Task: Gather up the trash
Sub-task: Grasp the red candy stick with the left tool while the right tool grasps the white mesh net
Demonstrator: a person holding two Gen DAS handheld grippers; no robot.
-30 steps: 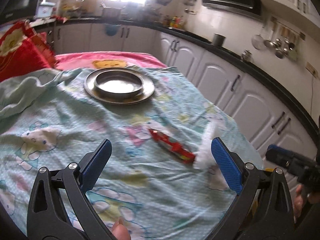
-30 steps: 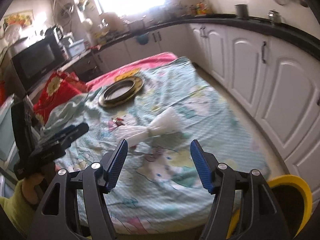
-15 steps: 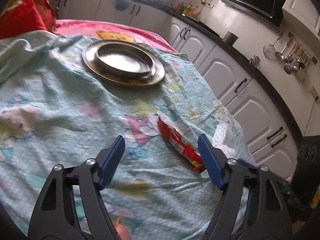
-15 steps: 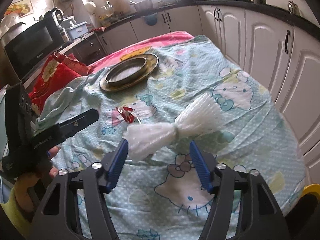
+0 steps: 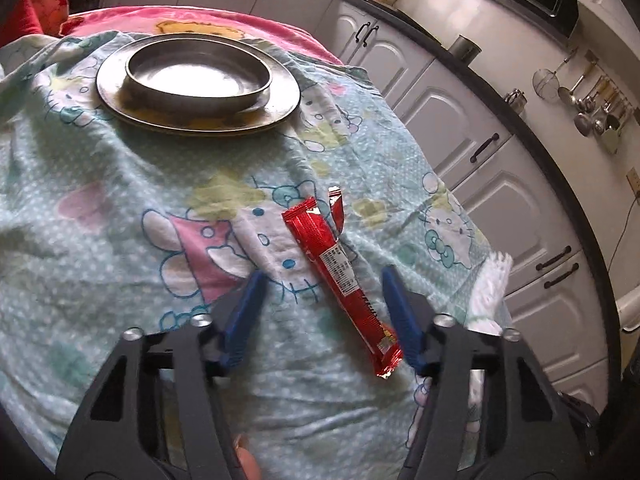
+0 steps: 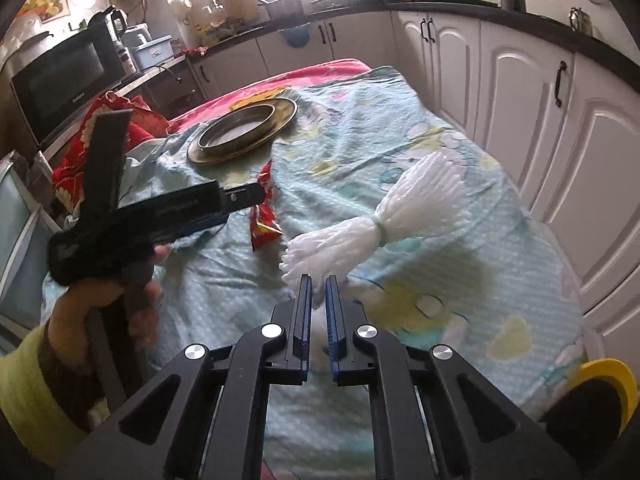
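My right gripper (image 6: pixel 319 287) pinches the white netting (image 6: pixel 384 216) by its frayed end; it may slip. My left gripper (image 5: pixel 324 292) stands open astride the red wrapper (image 5: pixel 340 276), short of the plate (image 5: pixel 280 108).

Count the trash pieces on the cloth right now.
2: a red wrapper between the open left gripper's fingers, and white foam netting, pinched by the right gripper.

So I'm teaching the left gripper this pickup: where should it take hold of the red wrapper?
Grip the red wrapper across its narrow middle, coming straight down. It lies flat and long between the open left gripper fingers, so they already straddle its width.
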